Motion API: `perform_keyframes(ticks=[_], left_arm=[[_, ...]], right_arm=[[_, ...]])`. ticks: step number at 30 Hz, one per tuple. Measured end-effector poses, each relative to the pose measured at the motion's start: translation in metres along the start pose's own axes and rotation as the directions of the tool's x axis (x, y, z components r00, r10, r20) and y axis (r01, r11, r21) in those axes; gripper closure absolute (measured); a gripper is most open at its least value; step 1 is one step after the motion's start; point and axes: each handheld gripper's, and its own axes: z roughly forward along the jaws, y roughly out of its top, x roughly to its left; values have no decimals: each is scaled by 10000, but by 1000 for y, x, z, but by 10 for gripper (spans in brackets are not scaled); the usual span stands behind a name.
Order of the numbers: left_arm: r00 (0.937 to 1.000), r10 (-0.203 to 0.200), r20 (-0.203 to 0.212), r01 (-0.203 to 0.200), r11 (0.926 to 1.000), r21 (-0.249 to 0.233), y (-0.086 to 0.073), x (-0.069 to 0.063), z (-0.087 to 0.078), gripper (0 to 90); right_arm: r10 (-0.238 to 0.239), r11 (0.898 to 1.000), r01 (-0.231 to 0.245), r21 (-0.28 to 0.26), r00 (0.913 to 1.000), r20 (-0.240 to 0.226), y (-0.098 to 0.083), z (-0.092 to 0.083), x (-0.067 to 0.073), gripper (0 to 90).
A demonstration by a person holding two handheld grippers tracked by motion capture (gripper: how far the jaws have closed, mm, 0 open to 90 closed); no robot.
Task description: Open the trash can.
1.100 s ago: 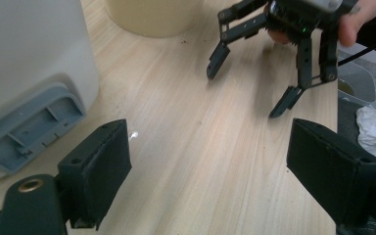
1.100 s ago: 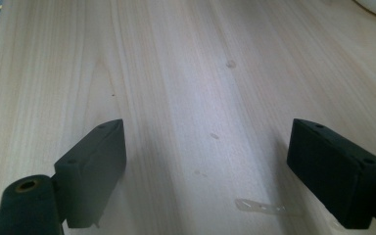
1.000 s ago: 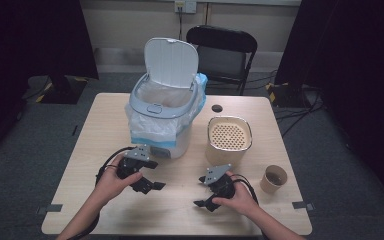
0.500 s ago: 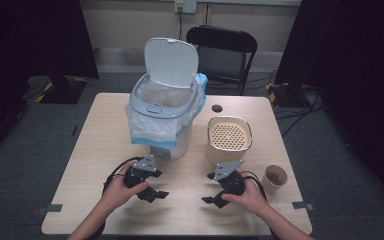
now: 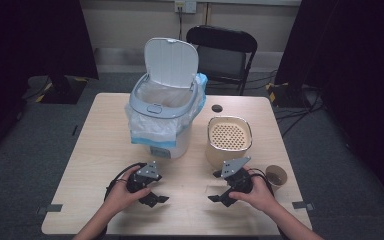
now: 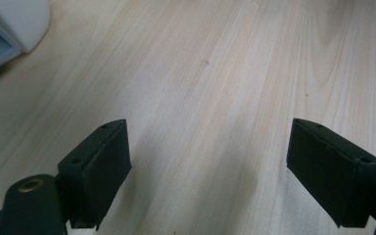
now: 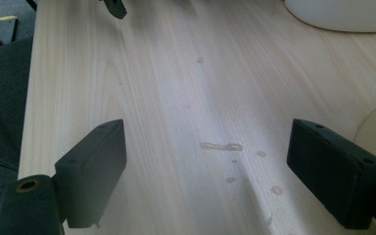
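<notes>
Both hands have drawn nearer. The left gripper (image 5: 152, 198) and right gripper (image 5: 223, 195) hover empty, jaws spread. Swinging far-right, the right could topple the paper cup (image 5: 275, 177) at the table's (image 5: 95, 145) right edge

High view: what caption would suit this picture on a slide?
Two hand-held grippers, left and right, open over a pale wooden table before a lidded white bin.

Readable text: none in any view.
Bin (image 5: 162, 122) front label (image 5: 158, 151): a small sticker low on its near face, print too small to read.
</notes>
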Motion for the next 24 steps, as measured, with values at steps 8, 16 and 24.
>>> perform_keyframes(ticks=[8,16,24], left_arm=[[9985,519,-155,-517,9986,129,-8,-3,5,155],[9954,904,-310,-906,9959,-55,-11,-6,8,133],[9936,1126,-128,-1131,9925,-459,-17,-9,13,0]], right_arm=[[14,10000,-14,-19,10000,-21,3,-14,1,144],[80,9999,-79,-75,9998,172,6,-36,-2,144],[127,9999,-126,-30,9985,532,2,-57,-7,146]])
